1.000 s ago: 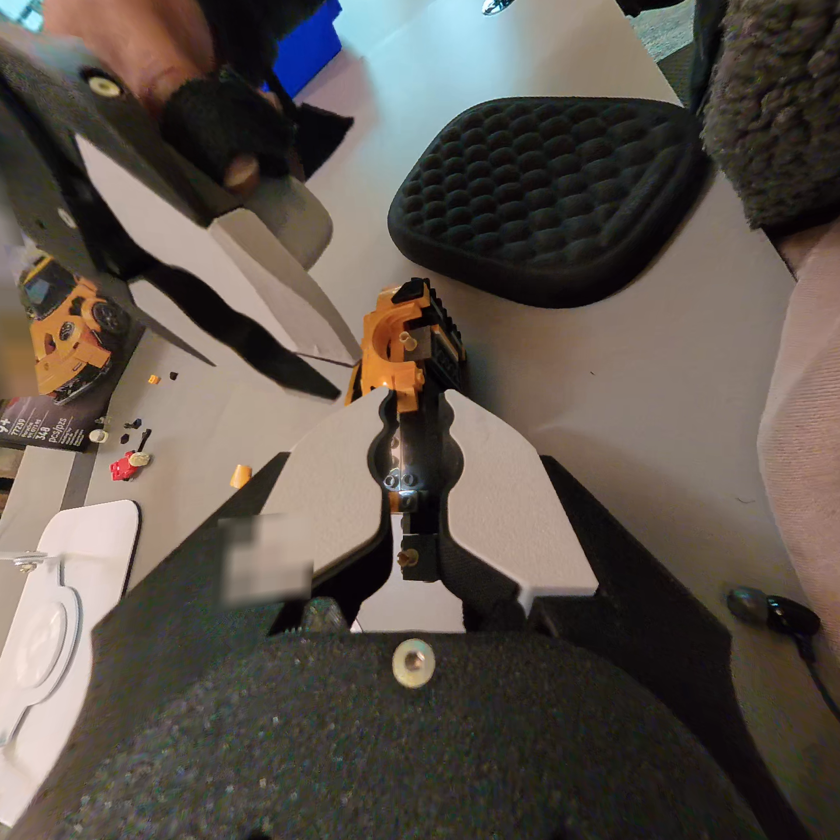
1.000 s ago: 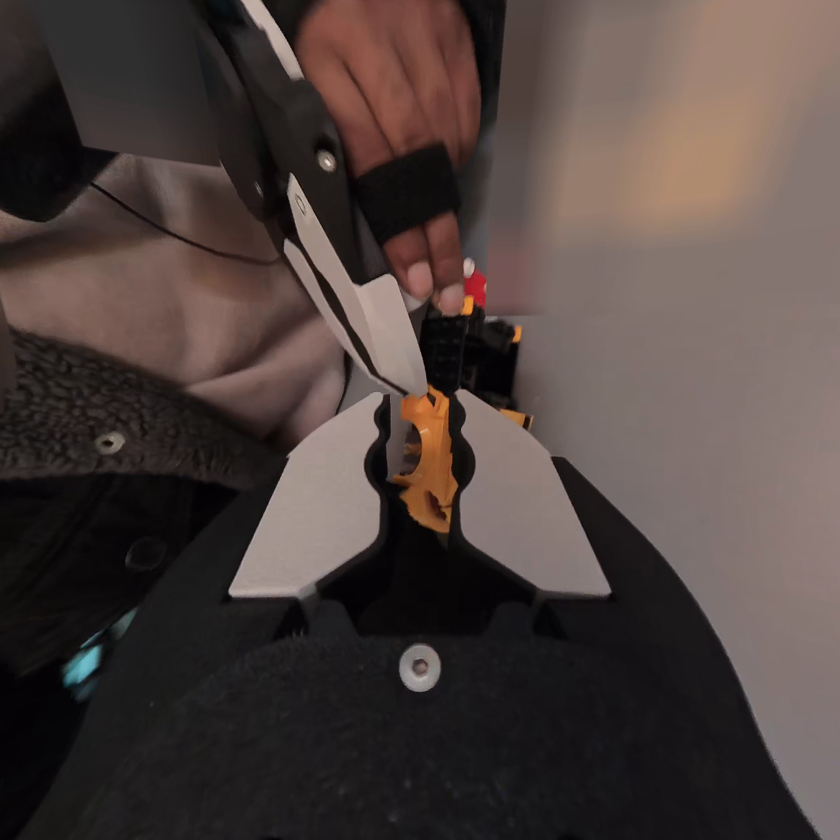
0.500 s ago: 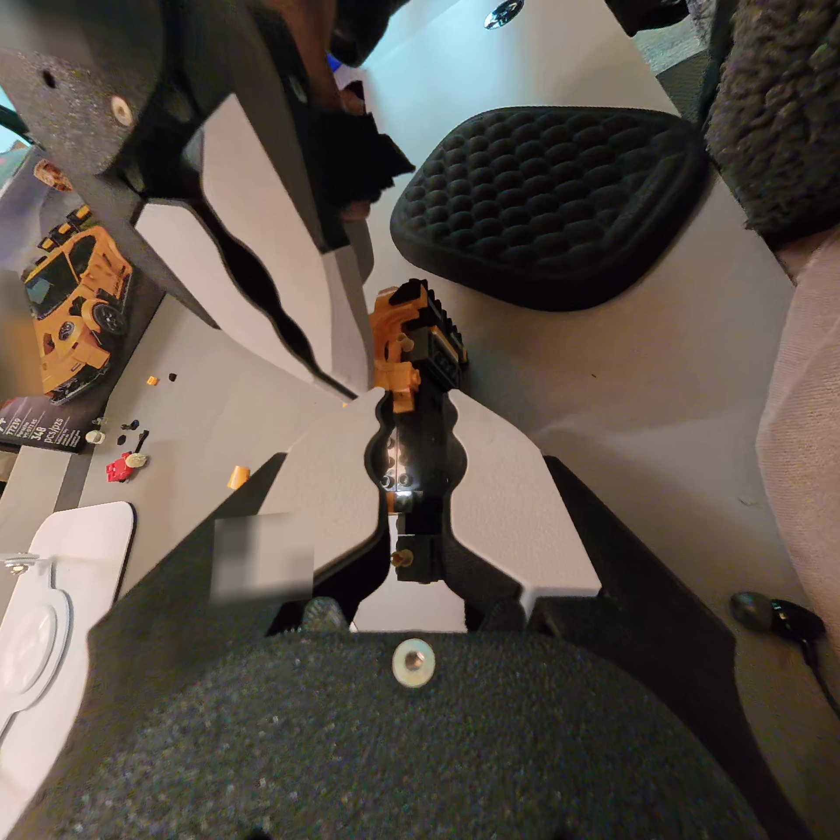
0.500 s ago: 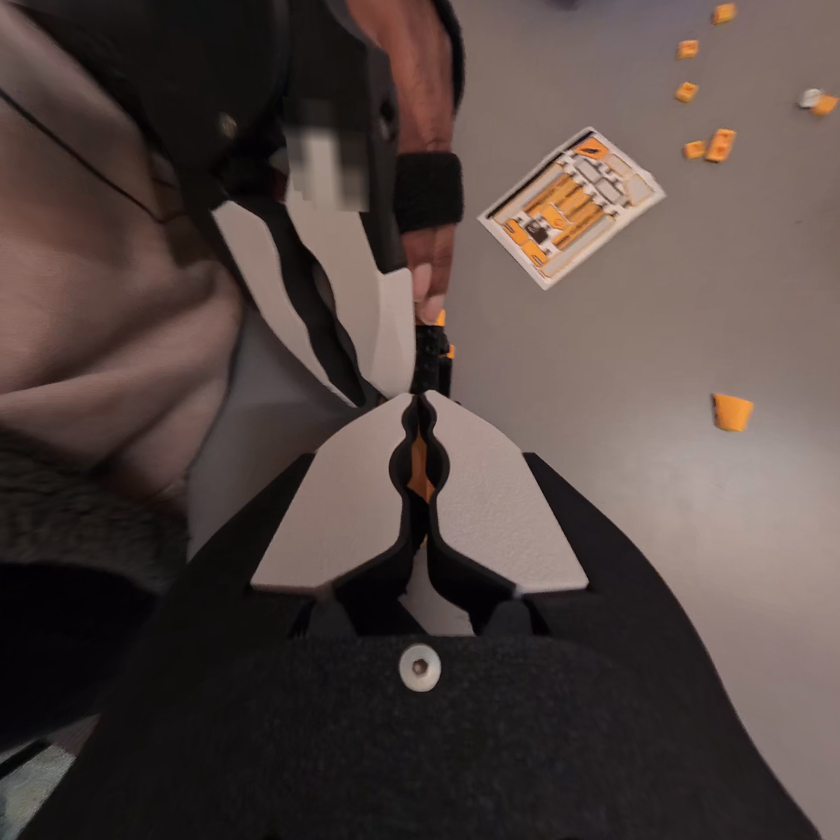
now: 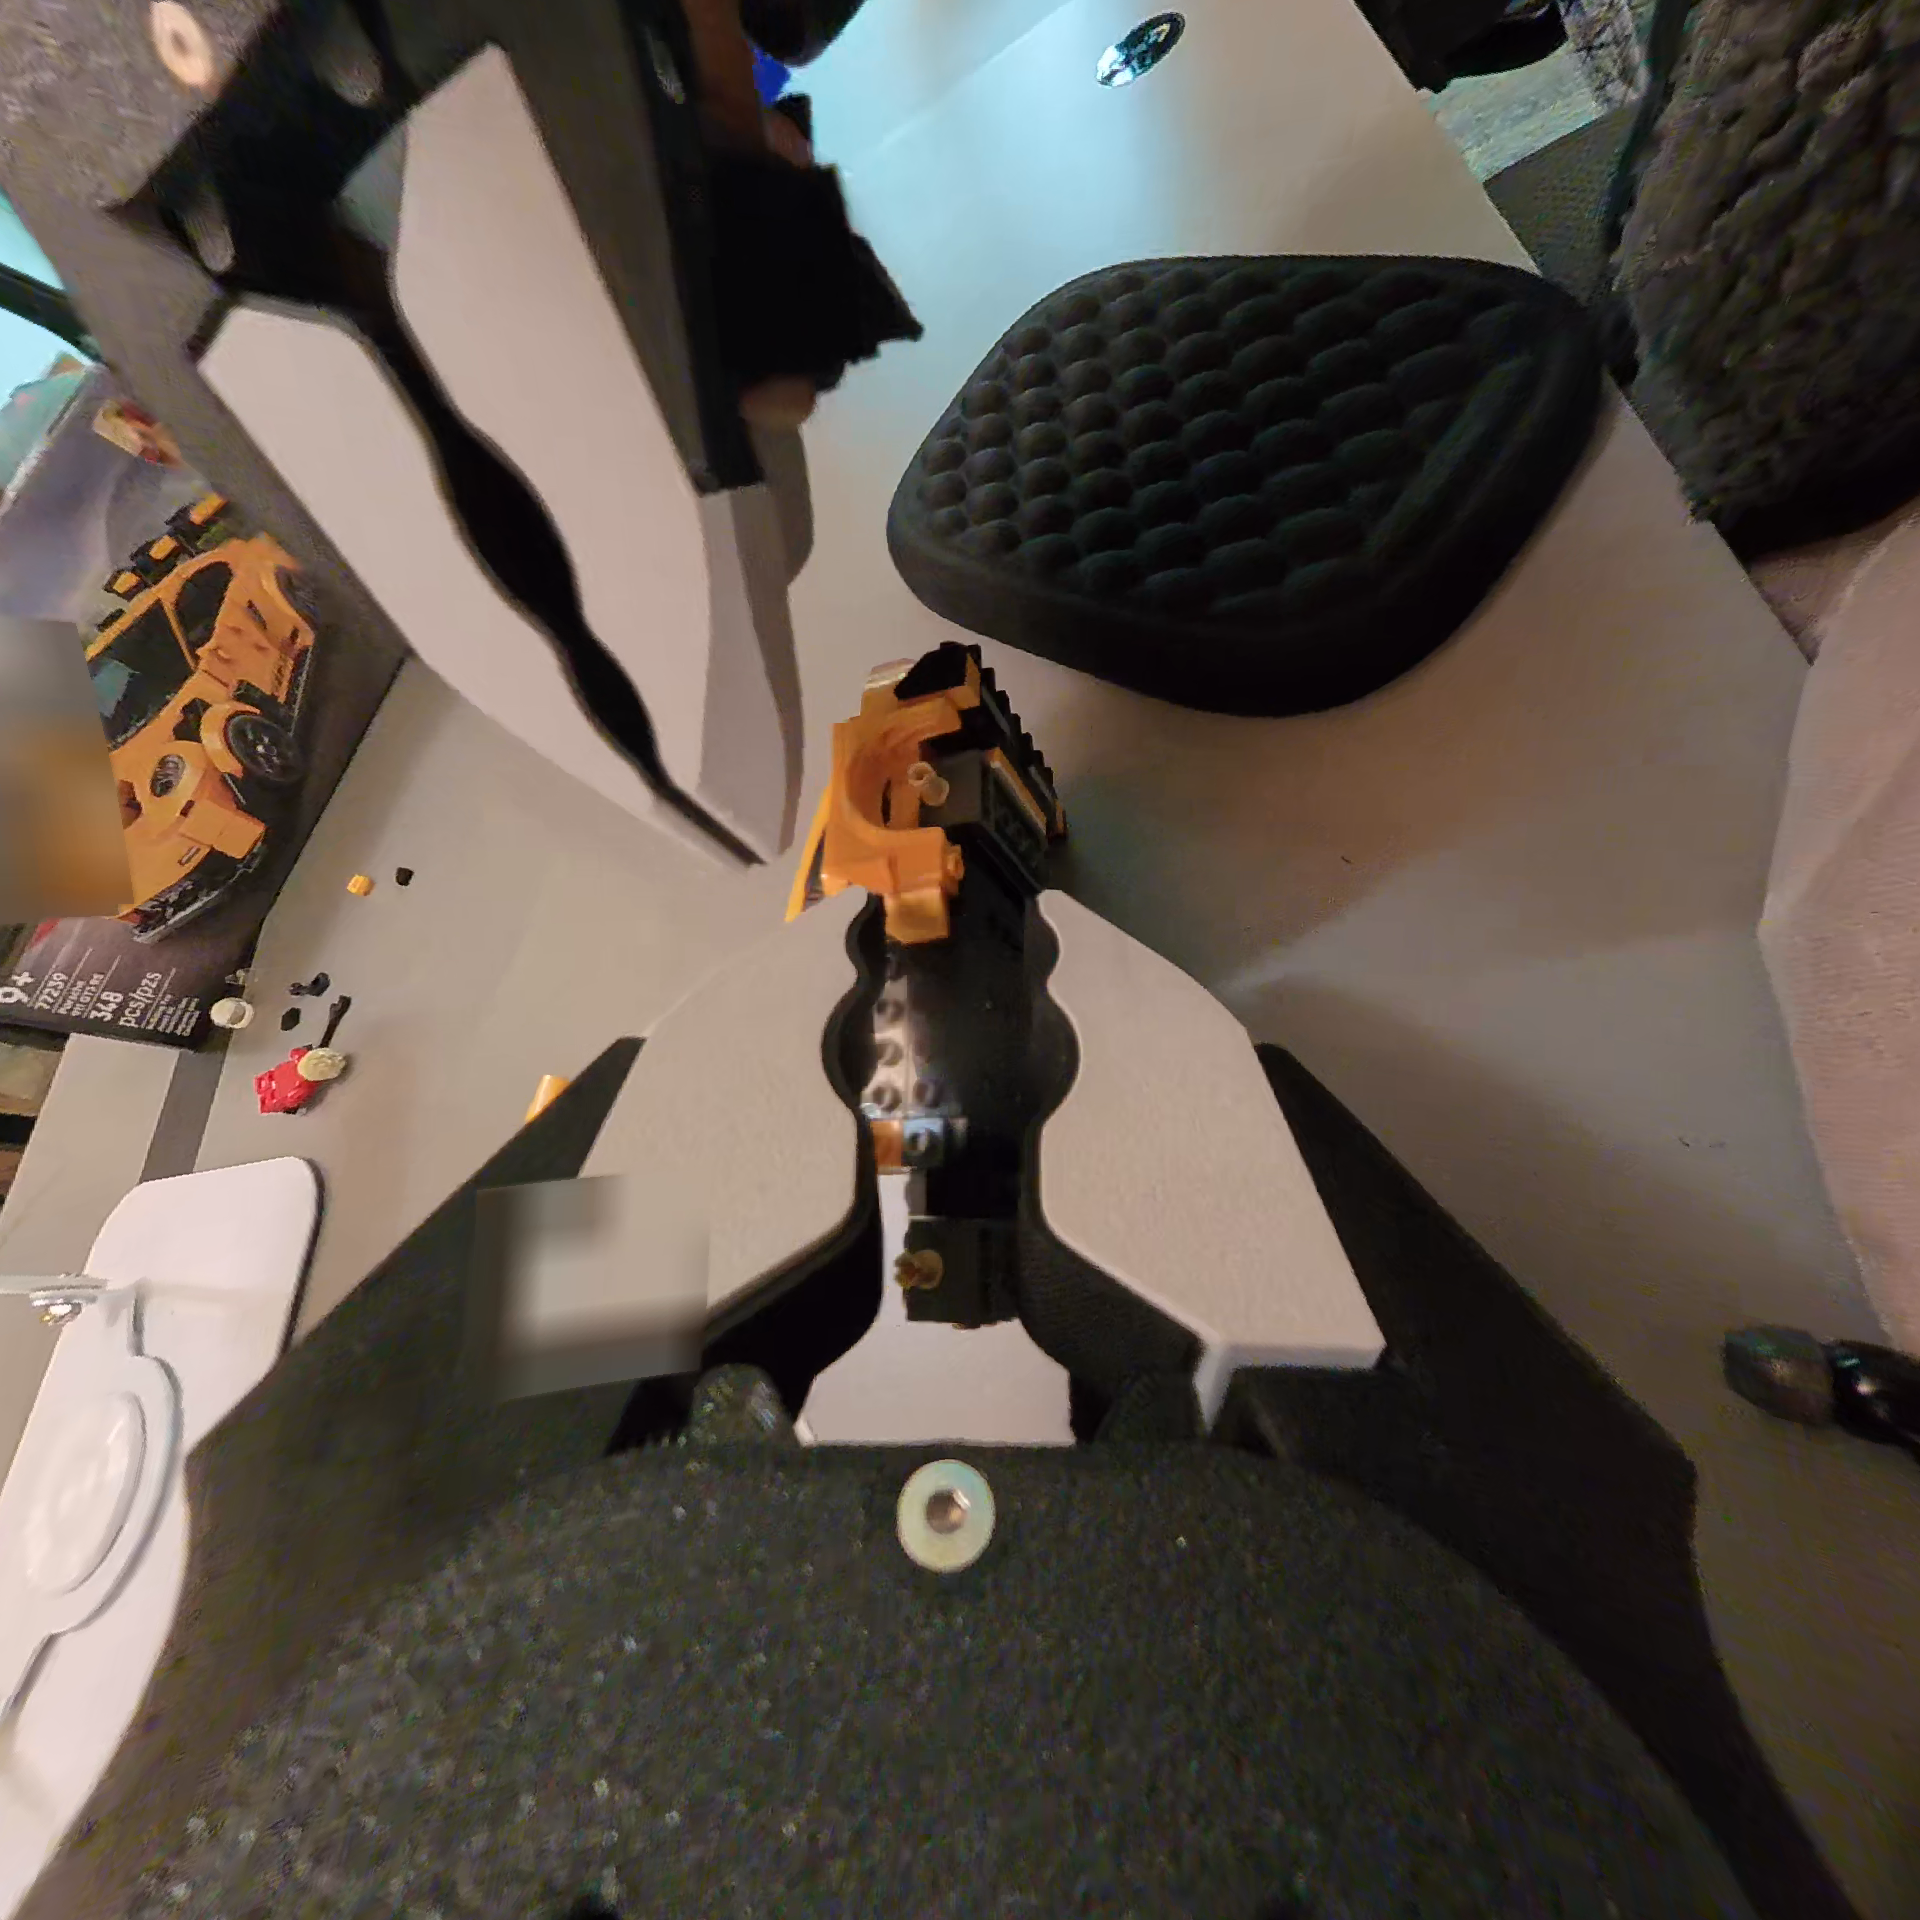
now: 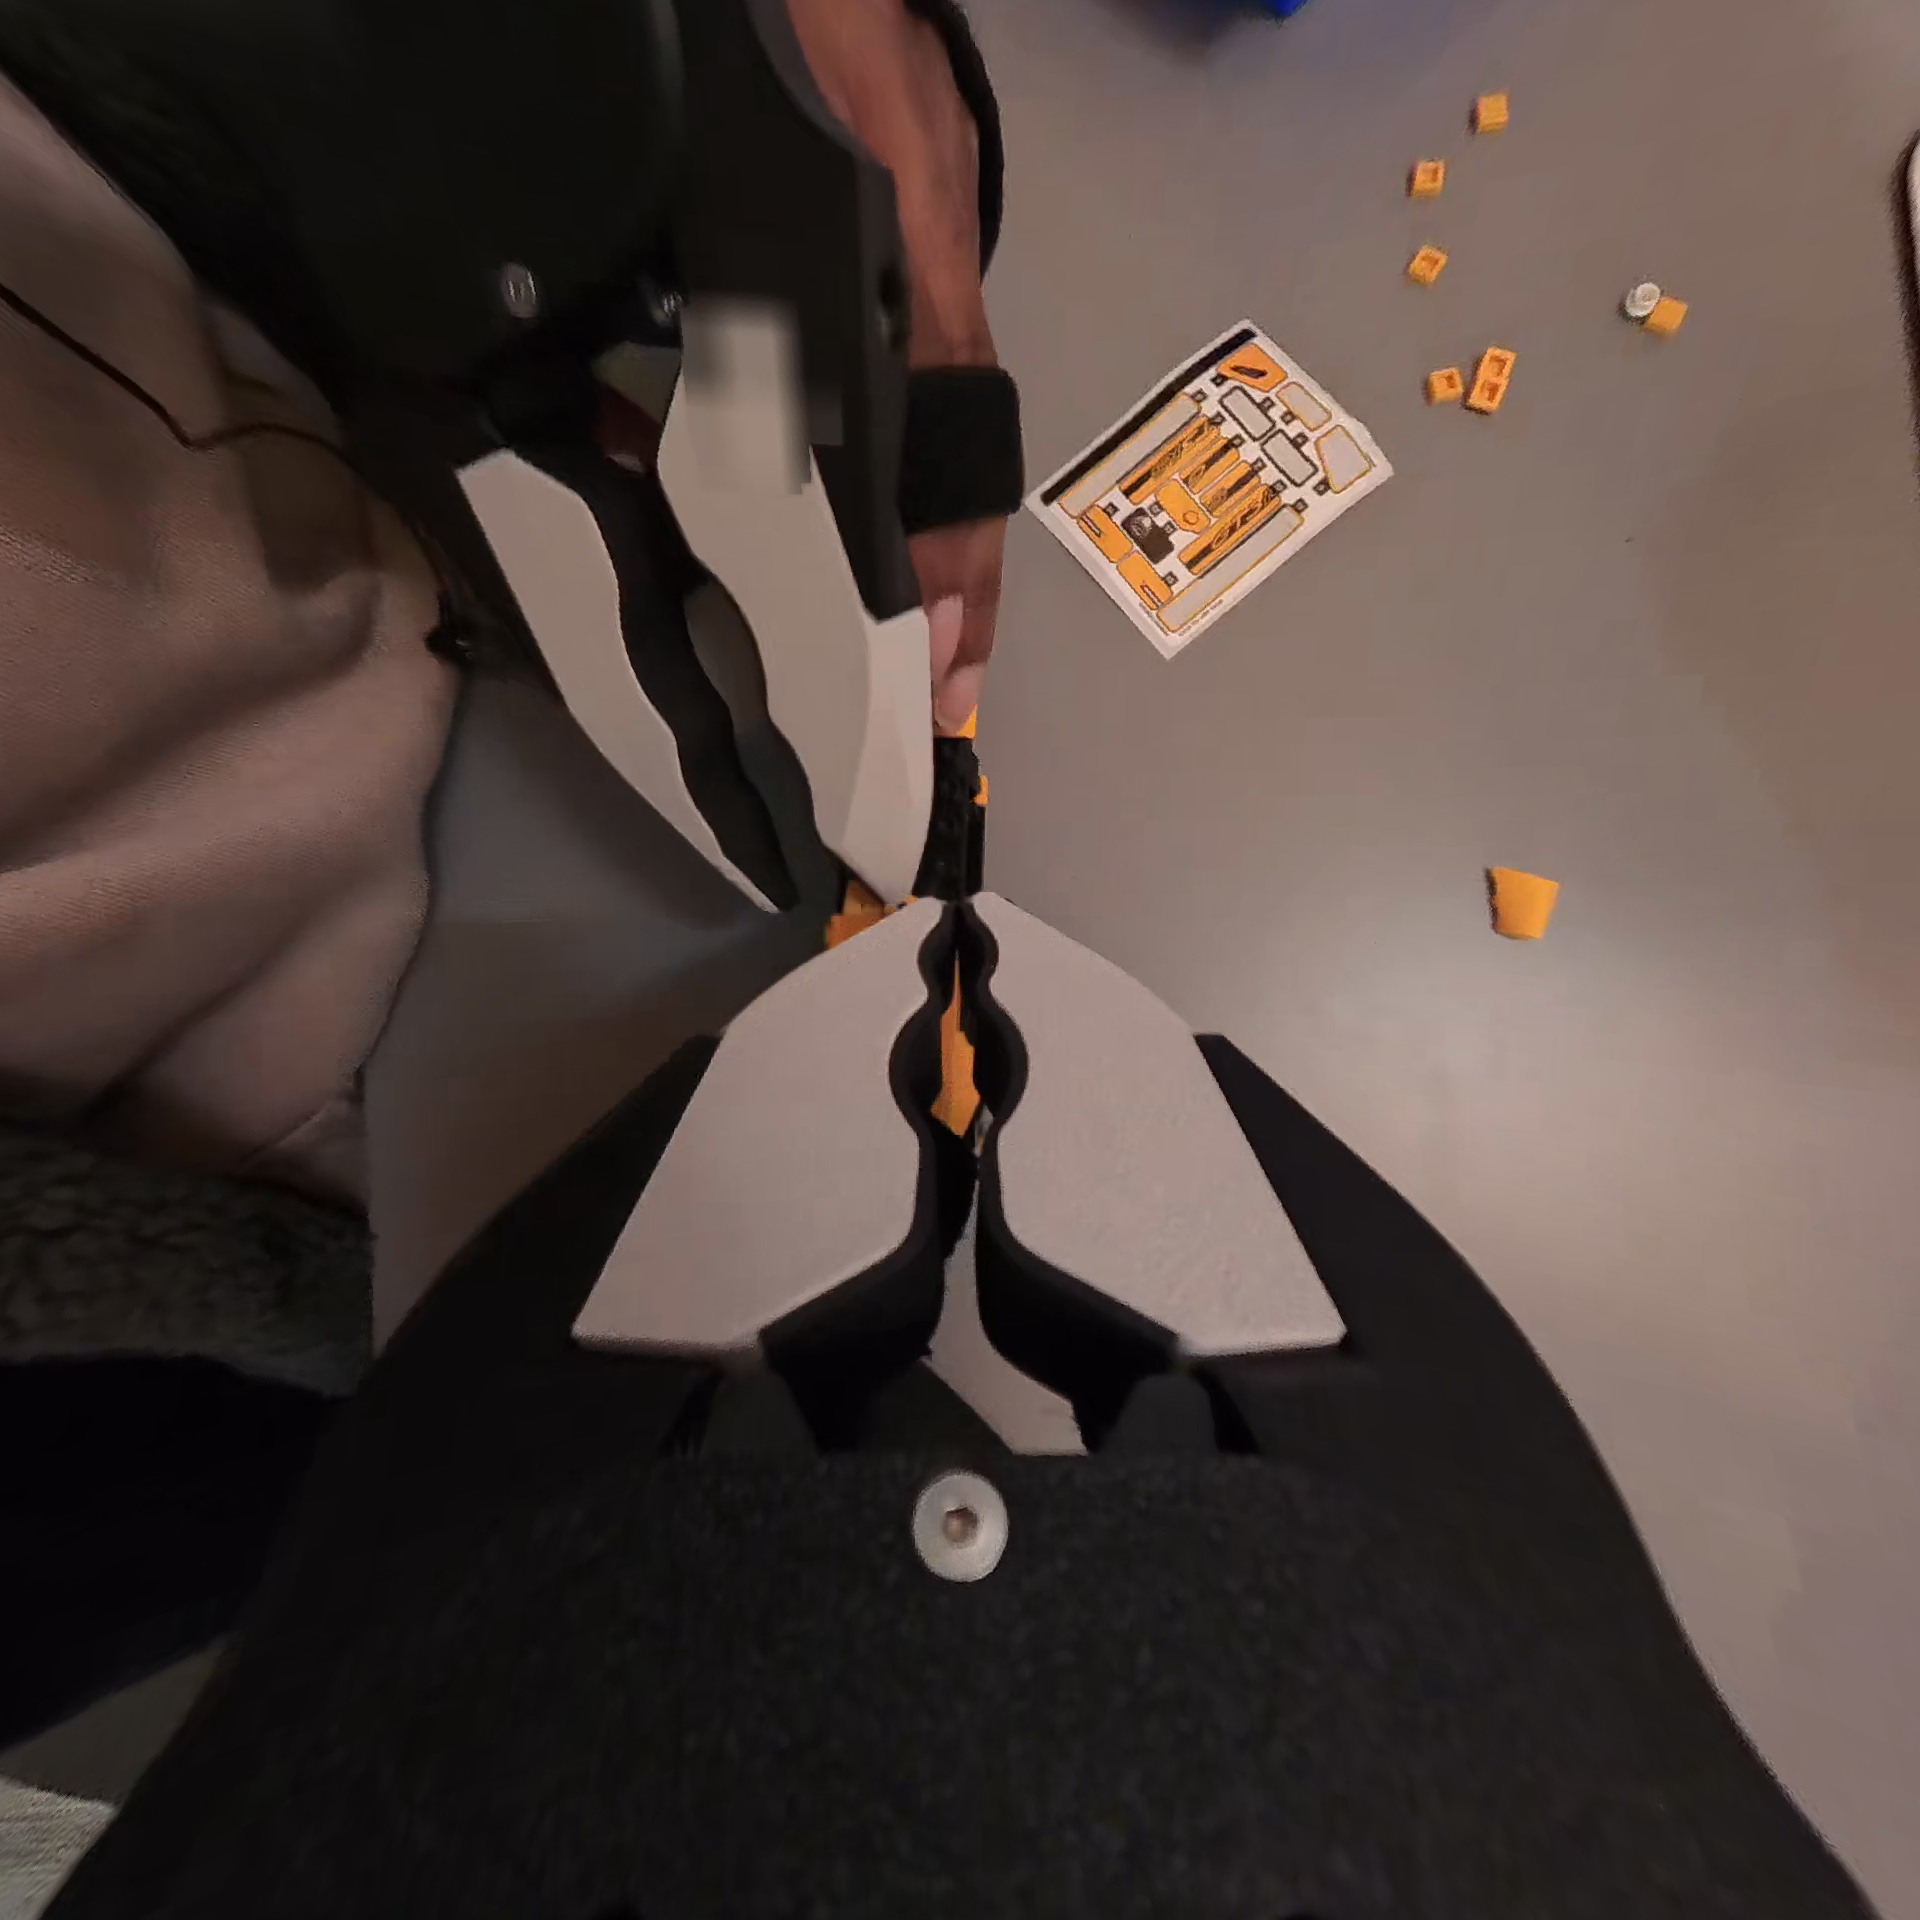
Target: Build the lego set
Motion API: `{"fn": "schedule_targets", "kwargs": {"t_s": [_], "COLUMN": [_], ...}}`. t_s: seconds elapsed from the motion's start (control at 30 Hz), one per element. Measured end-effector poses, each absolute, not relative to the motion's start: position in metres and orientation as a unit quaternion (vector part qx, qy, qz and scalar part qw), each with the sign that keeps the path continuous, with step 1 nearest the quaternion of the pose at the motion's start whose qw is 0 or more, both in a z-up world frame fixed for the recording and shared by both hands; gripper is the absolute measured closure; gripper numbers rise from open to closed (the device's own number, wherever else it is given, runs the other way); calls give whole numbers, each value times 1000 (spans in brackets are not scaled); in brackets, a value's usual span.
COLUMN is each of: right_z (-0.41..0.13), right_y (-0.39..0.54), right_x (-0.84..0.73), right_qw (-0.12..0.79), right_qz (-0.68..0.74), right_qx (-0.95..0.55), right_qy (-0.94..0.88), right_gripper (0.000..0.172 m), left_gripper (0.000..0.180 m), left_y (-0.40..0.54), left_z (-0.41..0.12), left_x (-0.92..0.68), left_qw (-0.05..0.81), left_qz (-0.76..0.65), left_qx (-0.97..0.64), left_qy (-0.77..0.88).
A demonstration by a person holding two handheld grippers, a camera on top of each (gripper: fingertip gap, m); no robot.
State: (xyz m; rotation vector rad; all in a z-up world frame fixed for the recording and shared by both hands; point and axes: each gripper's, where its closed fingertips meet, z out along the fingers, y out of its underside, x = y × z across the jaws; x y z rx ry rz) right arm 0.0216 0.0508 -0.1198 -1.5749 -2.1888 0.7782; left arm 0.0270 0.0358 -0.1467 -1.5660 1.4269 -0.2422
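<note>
A black and orange lego car model (image 5: pixel 935 790) lies on its side between my left gripper's (image 5: pixel 951 904) fingers, and the pads press on its black body. It also shows in the right wrist view (image 6: pixel 956 821), where a person's fingertip (image 6: pixel 956 675) touches its far end. My right gripper (image 6: pixel 954 906) is shut, with its tips against the model's orange side. In the left wrist view the right gripper (image 5: pixel 758 854) comes in from the upper left. A thin strip of orange (image 6: pixel 951 1060) shows in the slot between its fingers; I cannot tell whether it is pinched.
A black dimpled cushion (image 5: pixel 1247 488) lies behind the model on the grey table (image 5: pixel 1455 1039). The set's box (image 5: pixel 187 707) and small loose parts (image 5: pixel 281 1086) are at the left. A sticker sheet (image 6: pixel 1205 488) and several orange pieces (image 6: pixel 1522 902) lie to the right.
My right gripper's fingers came together and it swung round at the model's side. My left gripper's fingers spread a little while the model stayed between them.
</note>
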Motion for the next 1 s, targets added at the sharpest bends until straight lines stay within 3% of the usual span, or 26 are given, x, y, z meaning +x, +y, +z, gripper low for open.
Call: {"fn": "schedule_targets", "kwargs": {"t_s": [0.13, 0.4, 0.5, 1.0], "right_z": [-129, -137, -137, -128], "right_y": [45, 50, 50, 48], "right_x": [25, 26, 28, 30], "right_qw": [168, 164, 149, 146], "right_qz": [258, 218, 214, 234], "right_qx": [-549, -536, -541, -576], "right_qy": [-777, -799, -800, -769], "right_gripper": [172, 172, 172, 172], "left_gripper": [156, 139, 148, 148], "left_y": [43, 40, 40, 39], "left_z": [-138, -161, -170, -169], "left_x": [17, 3, 3, 8], "left_qw": [491, 397, 381, 385], "left_qz": [-102, -168, -185, -196], "left_qx": [-659, -742, -755, -766], "left_qy": [561, 514, 500, 476]}}
